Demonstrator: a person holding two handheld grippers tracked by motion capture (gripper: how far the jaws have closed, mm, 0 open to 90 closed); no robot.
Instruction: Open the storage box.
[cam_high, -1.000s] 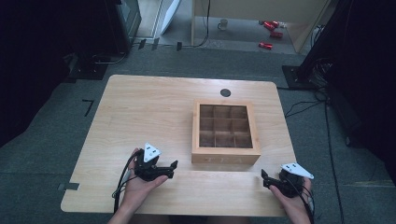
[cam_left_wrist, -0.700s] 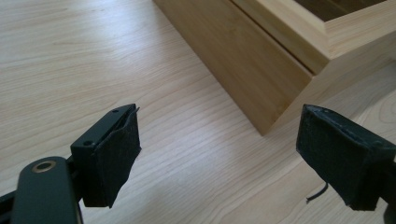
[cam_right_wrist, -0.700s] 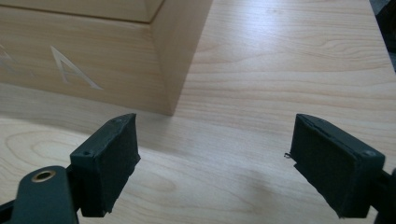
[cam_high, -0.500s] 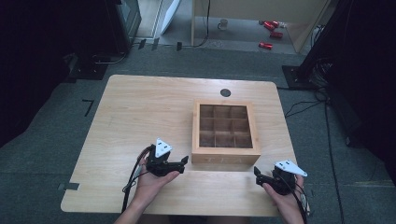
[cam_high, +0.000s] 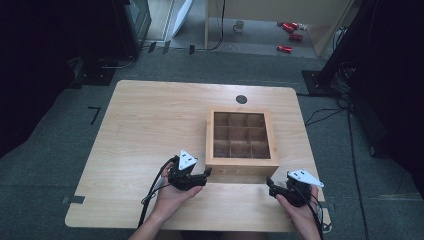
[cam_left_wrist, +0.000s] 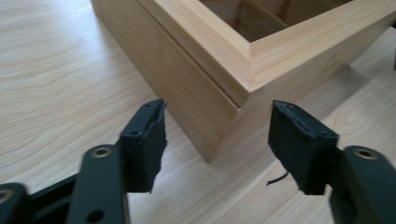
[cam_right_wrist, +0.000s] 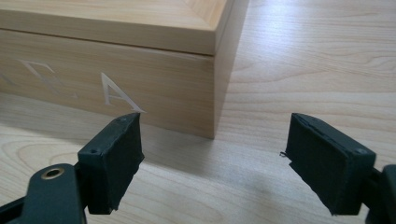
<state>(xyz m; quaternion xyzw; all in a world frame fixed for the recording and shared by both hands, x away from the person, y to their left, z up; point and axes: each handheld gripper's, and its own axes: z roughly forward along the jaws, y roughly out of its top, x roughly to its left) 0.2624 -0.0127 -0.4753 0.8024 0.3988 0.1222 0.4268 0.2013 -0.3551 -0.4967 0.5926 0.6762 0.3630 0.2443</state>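
A light wooden box (cam_high: 240, 173) with a windowed lid over a grid of compartments stands right of the table's middle. My left gripper (cam_high: 204, 176) sits at the box's front left corner. In the left gripper view its jaws (cam_left_wrist: 217, 135) have just been closing and stand apart. The box corner (cam_left_wrist: 205, 88) lies just ahead of them, untouched. My right gripper (cam_high: 270, 186) rests off the front right corner. Its jaws (cam_right_wrist: 215, 154) have just been closing a little and hold nothing, facing the lettered box front (cam_right_wrist: 154, 88).
The wooden table (cam_high: 150, 120) has a small black round spot (cam_high: 241, 99) behind the box. The near table edge runs just under both hands. Red cans (cam_high: 285, 48) and a cup (cam_high: 239, 25) lie on the floor beyond the table.
My left hand has slid right up to the box's front left corner, and its jaws look narrower. The right hand has shifted slightly left toward the box.
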